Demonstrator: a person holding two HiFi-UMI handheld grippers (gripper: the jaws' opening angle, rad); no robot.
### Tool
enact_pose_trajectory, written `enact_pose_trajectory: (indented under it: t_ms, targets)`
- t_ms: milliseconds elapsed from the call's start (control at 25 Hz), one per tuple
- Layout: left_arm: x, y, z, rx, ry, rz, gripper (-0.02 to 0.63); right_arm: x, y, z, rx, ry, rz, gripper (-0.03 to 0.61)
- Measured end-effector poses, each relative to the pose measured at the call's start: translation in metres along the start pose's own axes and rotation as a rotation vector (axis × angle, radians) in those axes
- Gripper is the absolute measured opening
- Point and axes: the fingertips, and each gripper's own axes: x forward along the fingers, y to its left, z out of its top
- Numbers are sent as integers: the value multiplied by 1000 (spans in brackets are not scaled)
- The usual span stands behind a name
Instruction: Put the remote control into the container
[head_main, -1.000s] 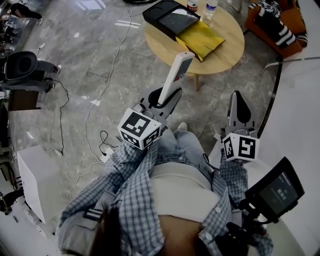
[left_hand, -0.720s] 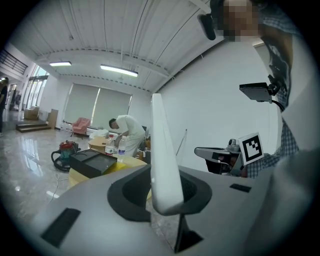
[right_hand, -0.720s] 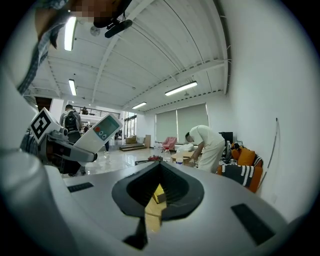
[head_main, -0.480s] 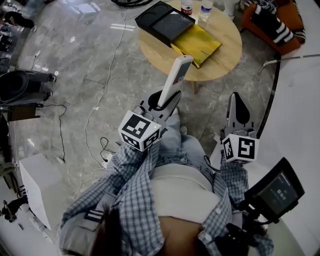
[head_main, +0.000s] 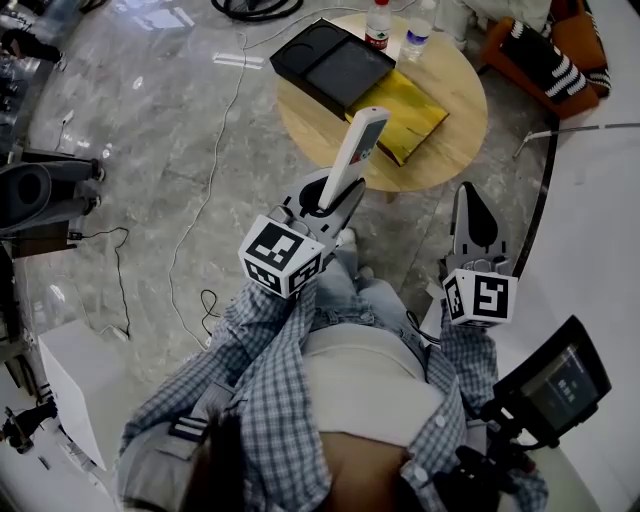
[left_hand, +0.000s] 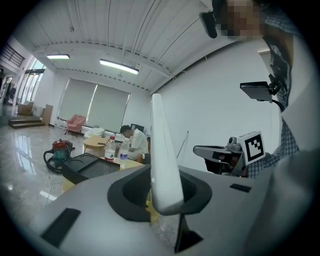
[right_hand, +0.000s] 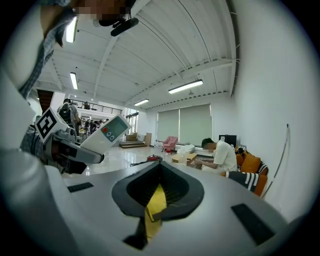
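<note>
Head view: left gripper (head_main: 326, 200) pinches the bottom end of the remote control (head_main: 361, 140), up in front of the table's (head_main: 455, 120) near edge. It looks light, hard and smooth, so held this low it may slip. Right gripper (head_main: 474, 205) is closed and empty. Container (head_main: 335, 65) sits by the far edge.

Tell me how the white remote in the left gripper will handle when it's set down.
Probably stiff: the remote stands straight out of the left gripper without sagging. Likely light, since a grip at its lower end alone holds it up. Clamped so low, it could pivot or slip if bumped against the black container.
</note>
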Motion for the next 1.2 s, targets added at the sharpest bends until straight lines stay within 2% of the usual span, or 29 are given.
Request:
enact_pose_trajectory:
  t_ms: [200, 560, 720, 920, 1000, 1200]
  targets:
    - [9, 25, 7, 9, -10, -13, 92, 29, 6, 1, 2, -7, 11, 6]
    - [14, 56, 0, -17, 2, -40, 92, 62, 33, 7, 27, -29, 96, 5]
    - [18, 60, -2, -17, 11, -60, 92, 68, 39, 1, 23, -1, 118, 5]
    - [26, 76, 3, -56, 7, -66, 92, 89, 46, 2, 8, 42, 159, 6]
    - [29, 78, 6, -61, 6, -68, 92, 94, 48, 4, 42, 38, 194, 6]
    - [40, 84, 9, -75, 6, -74, 92, 111, 56, 5, 167, 38, 355, 6]
